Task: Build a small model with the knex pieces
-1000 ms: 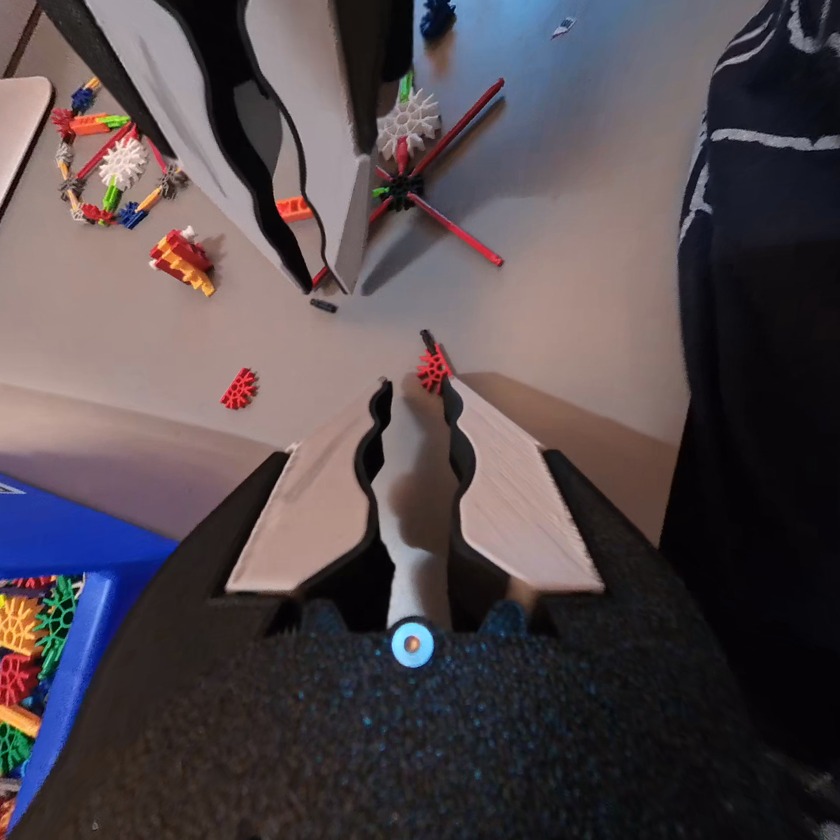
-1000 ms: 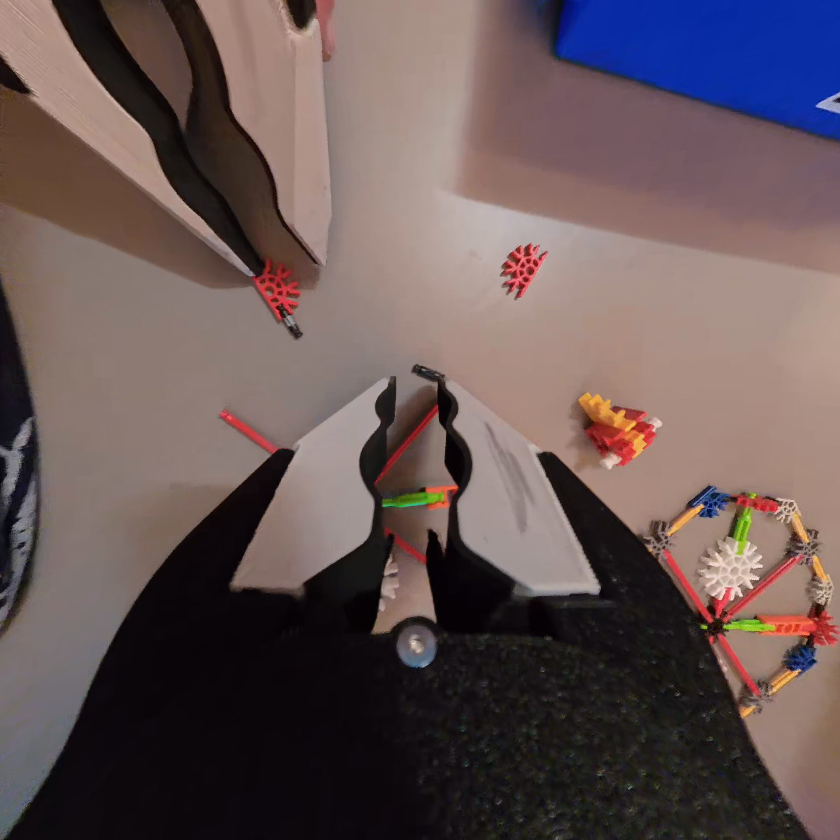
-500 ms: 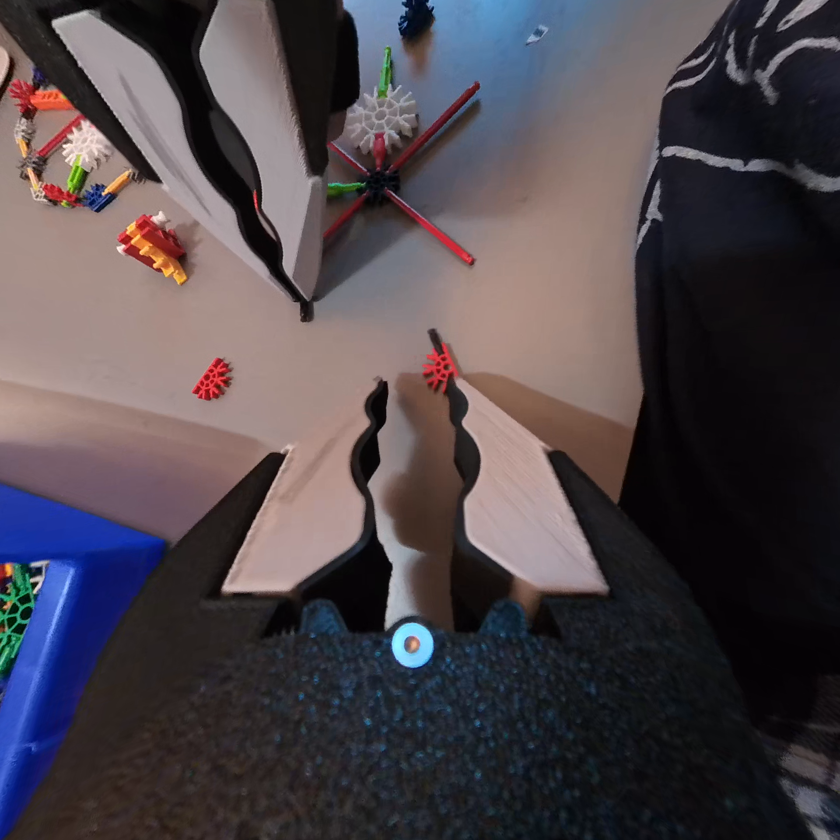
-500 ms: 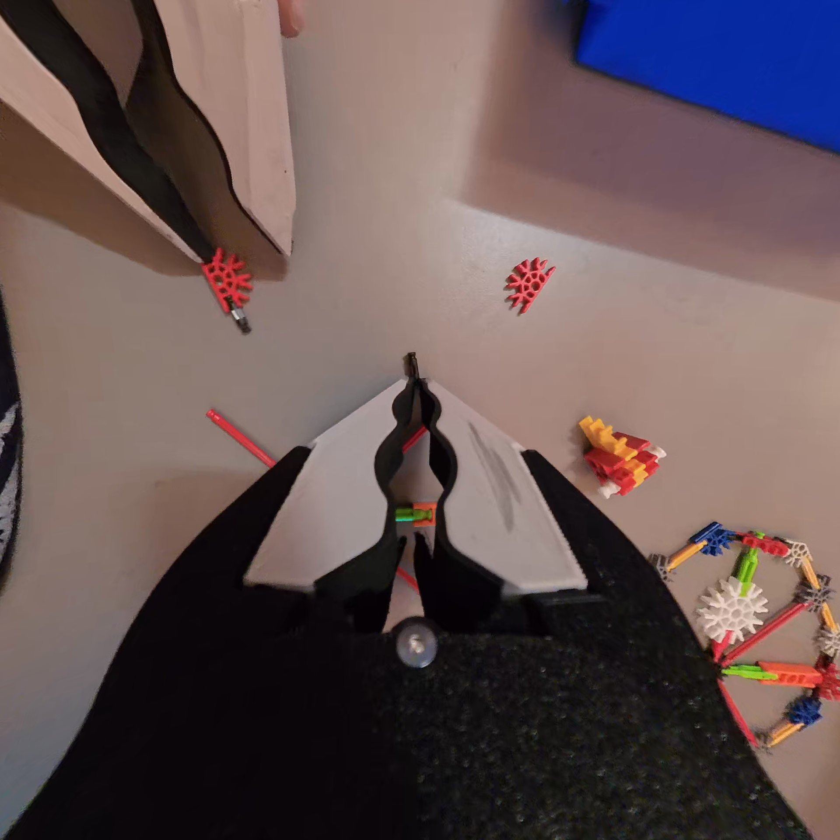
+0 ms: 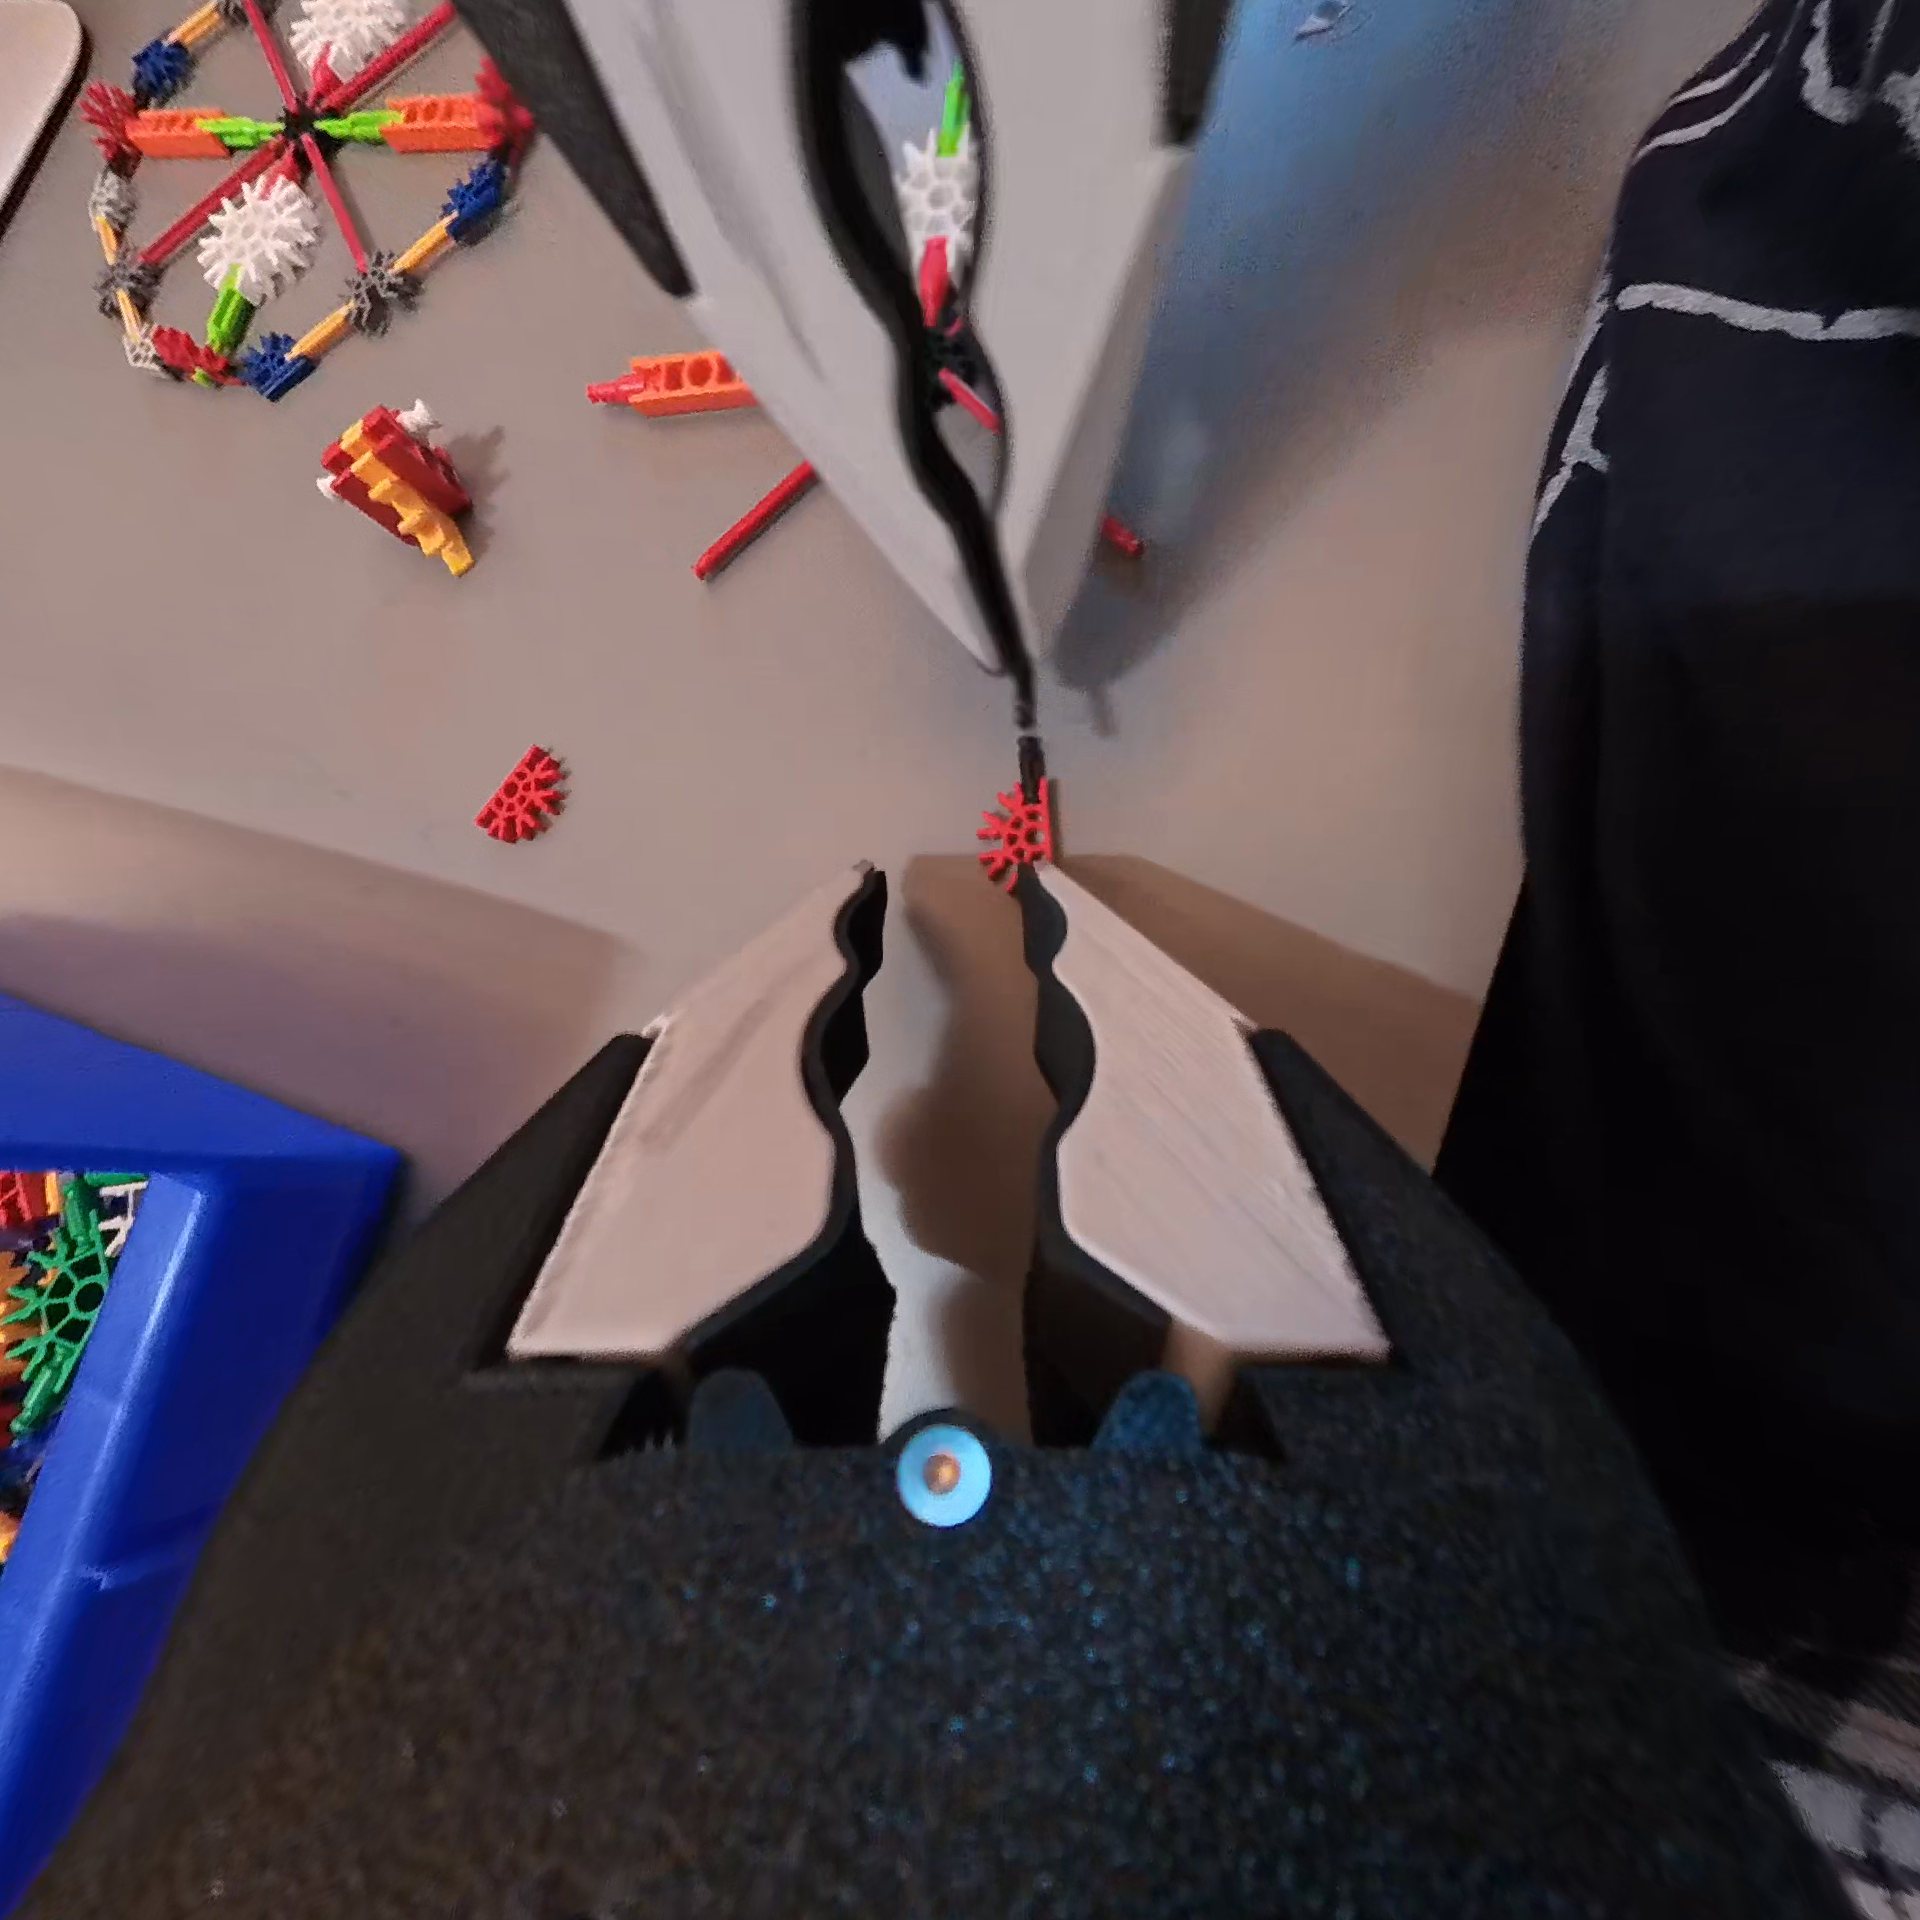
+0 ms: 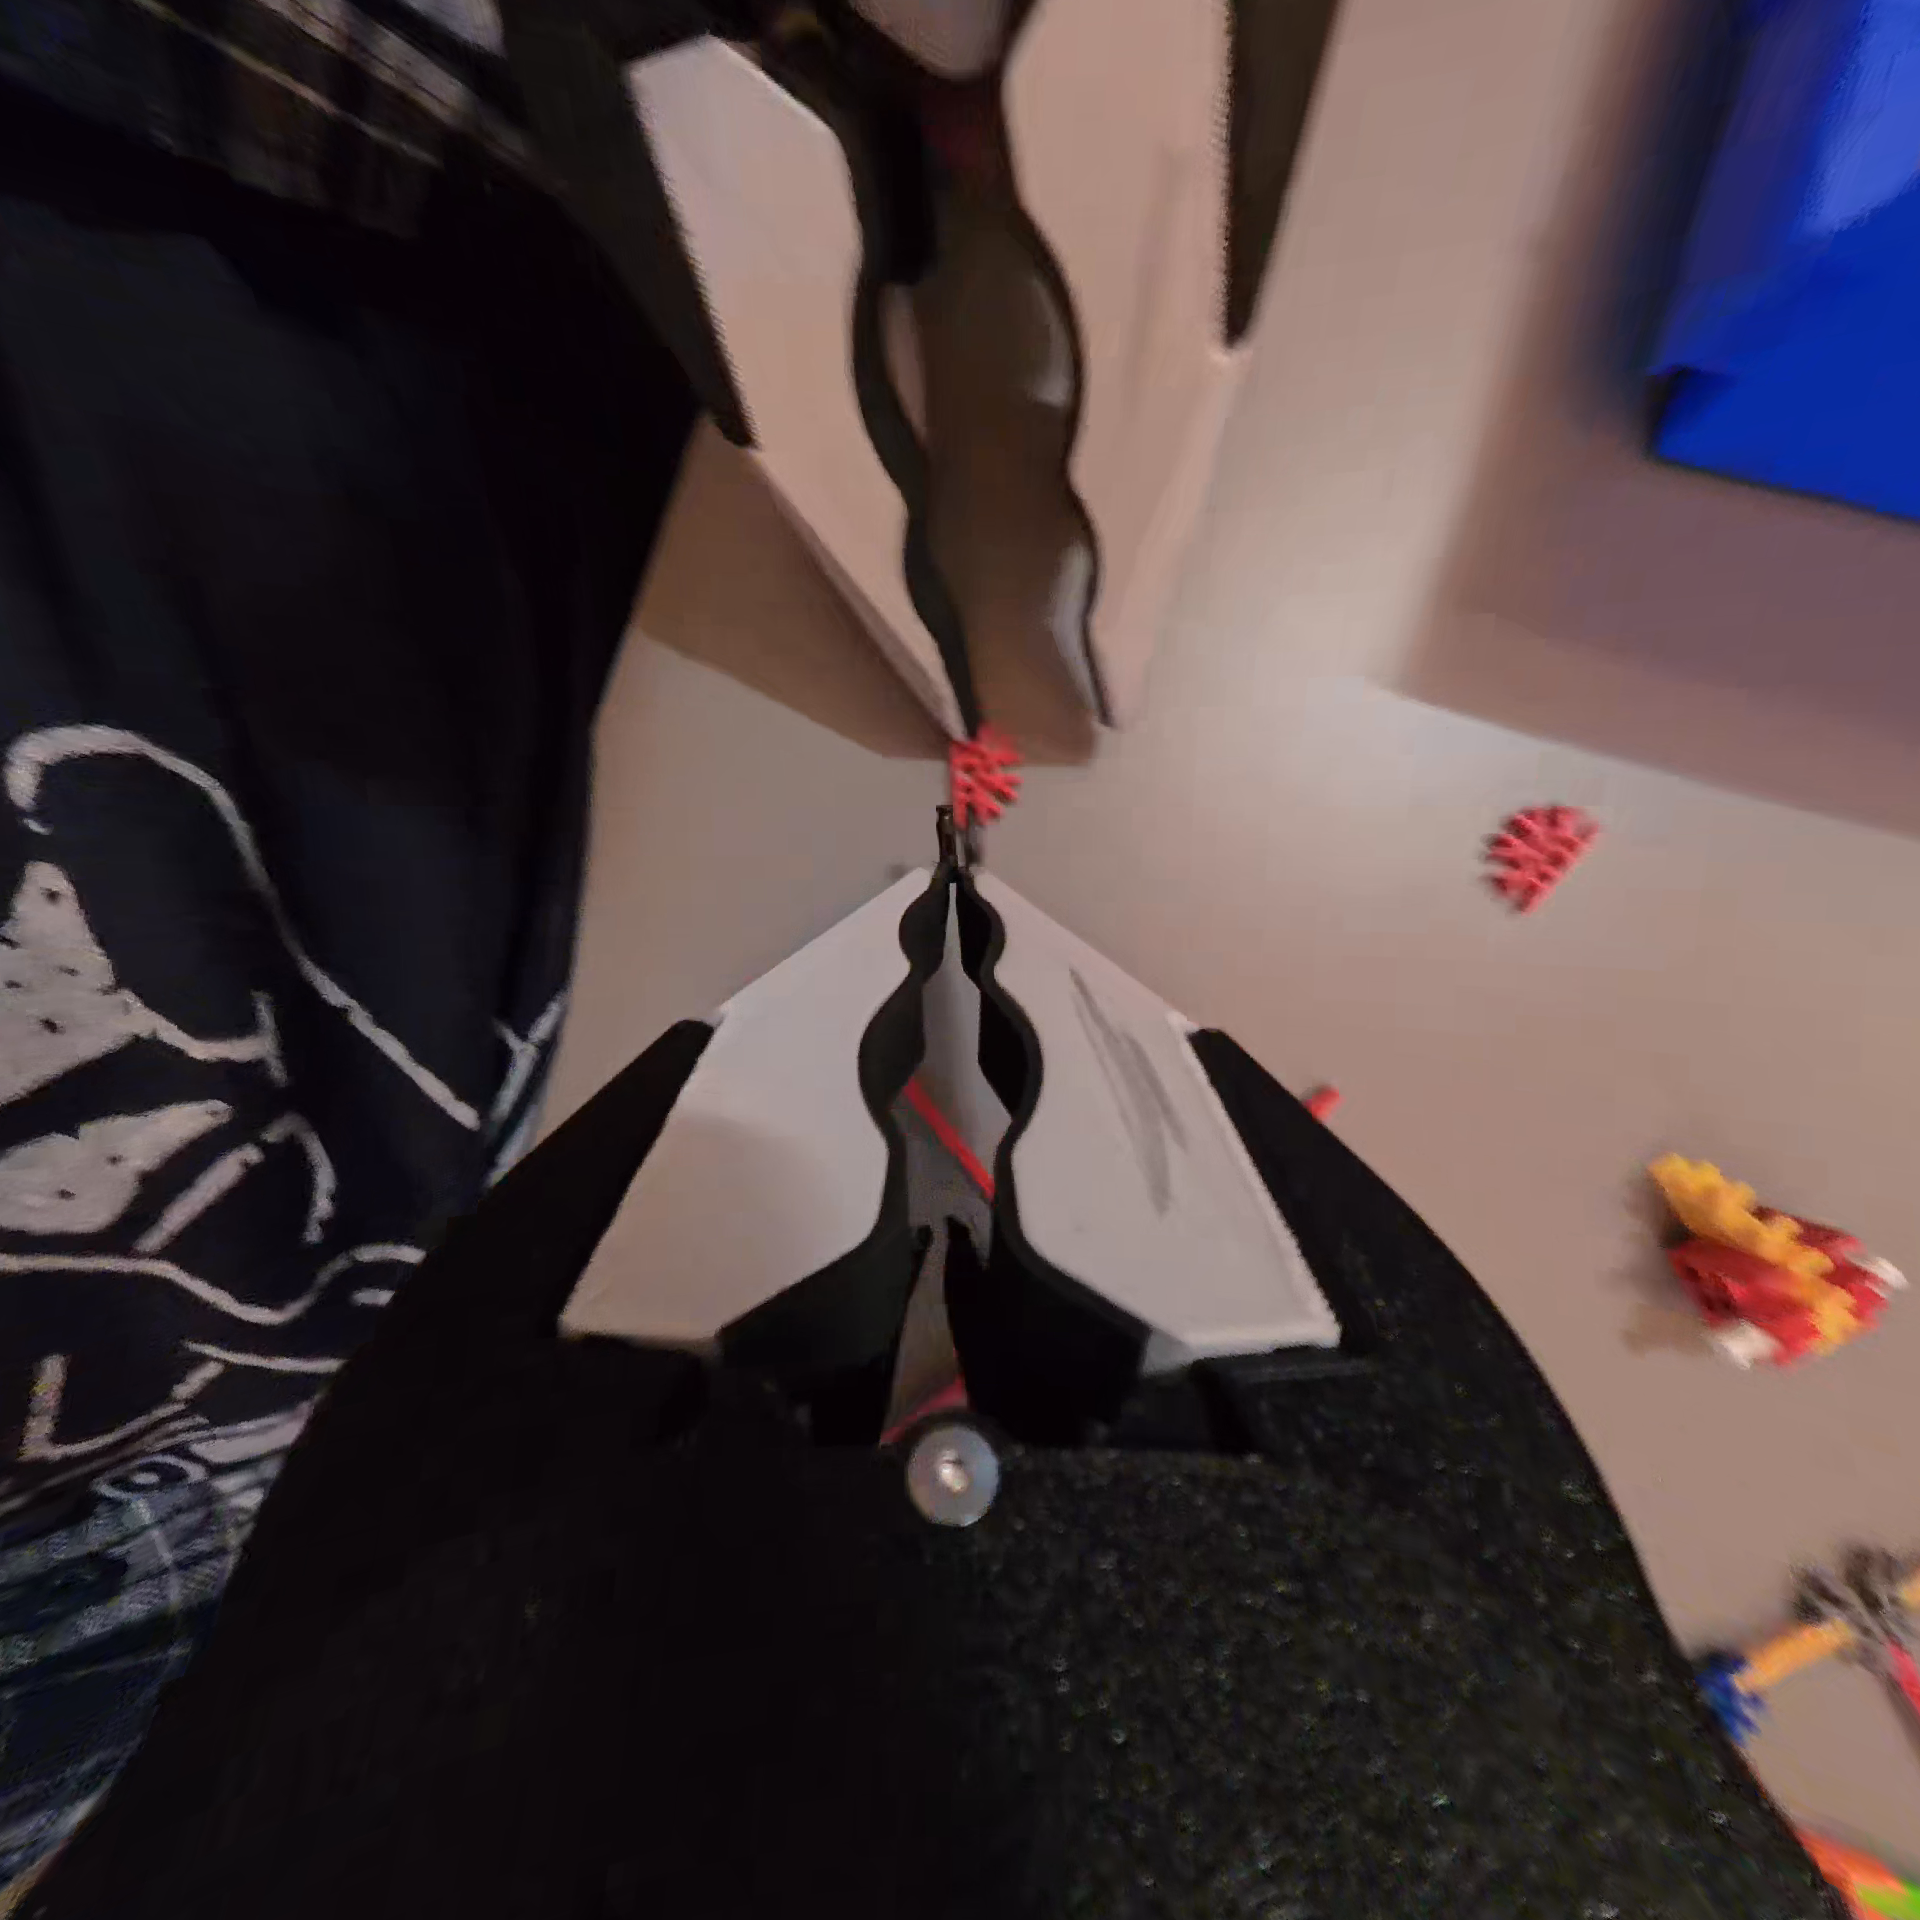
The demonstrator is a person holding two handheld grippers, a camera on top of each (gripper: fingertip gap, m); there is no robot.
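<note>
While the right hand-held gripper (image 6: 951, 878) is clamped at its very tips on a short black plastic rod (image 6: 948, 836), the left hand-held gripper (image 5: 945, 878) faces it tip to tip above the beige worktop (image 5: 260, 675). The left jaws stand visibly apart, yet a red half-round plastic connector (image 5: 1016, 829) sits against the right fingertip (how it is held there I cannot tell). The rod's far end is at the connector's edge.

On the worktop to the left lie a loose red half-round connector (image 5: 523, 795), a red-and-yellow stack of pieces (image 5: 400, 488) and a multicoloured wheel-shaped rod build (image 5: 281, 197); a blue plastic bin (image 5: 208, 1351) sits near left.

With so little of the rod pinched, it could pivot or slip under a sideways push, and the connector's doubtful seat might let it drop.
</note>
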